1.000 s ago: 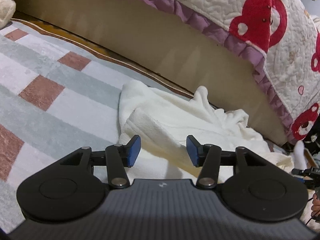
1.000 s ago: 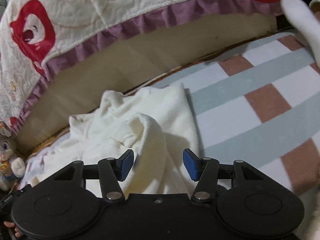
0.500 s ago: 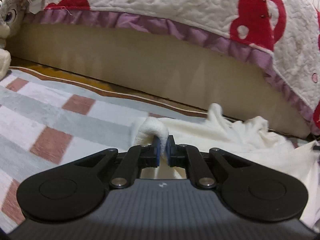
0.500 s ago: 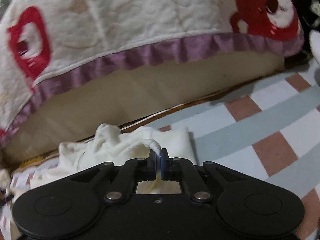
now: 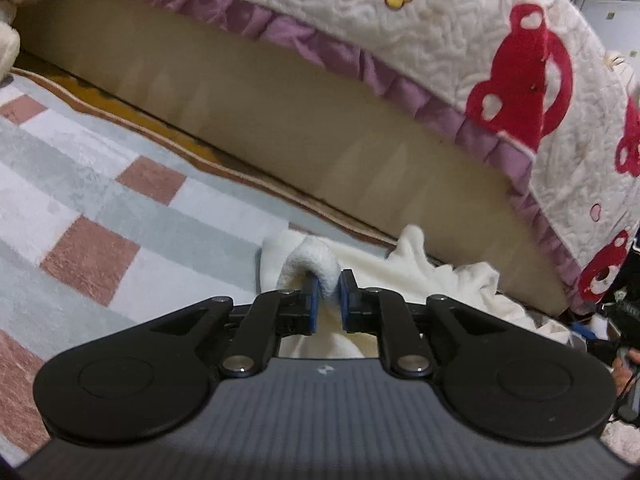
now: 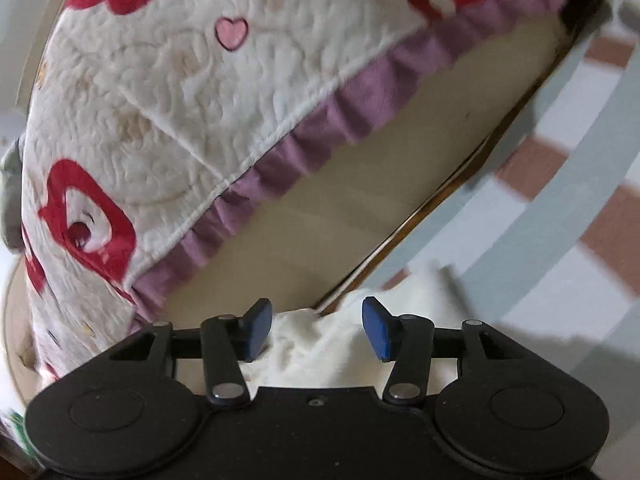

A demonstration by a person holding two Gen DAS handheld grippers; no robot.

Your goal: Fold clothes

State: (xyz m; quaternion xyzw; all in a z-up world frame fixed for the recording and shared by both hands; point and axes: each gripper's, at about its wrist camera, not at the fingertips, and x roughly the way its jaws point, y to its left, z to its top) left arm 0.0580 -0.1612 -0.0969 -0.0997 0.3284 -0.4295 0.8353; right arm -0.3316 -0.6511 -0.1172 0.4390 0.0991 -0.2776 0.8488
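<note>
A cream fleece garment (image 5: 436, 280) lies crumpled on a checked rug (image 5: 100, 208) beside the bed base. My left gripper (image 5: 329, 295) is shut on a rolled edge of the garment (image 5: 312, 258), which loops over its blue pads. In the right wrist view my right gripper (image 6: 318, 330) is open, its blue pads apart, with the garment (image 6: 320, 344) lying loose between and below them. The right view is tilted and blurred.
A beige bed base (image 5: 300, 112) runs along the far side, under a quilted cover with red bears and a purple frill (image 5: 440, 32). A plush toy (image 5: 8, 8) sits at the far left. The rug shows on the right of the right wrist view (image 6: 560, 220).
My right gripper, shut on the garment half a second ago, has opened and let it go, and has tilted. My left gripper stays shut on the rolled edge and has shifted slightly.
</note>
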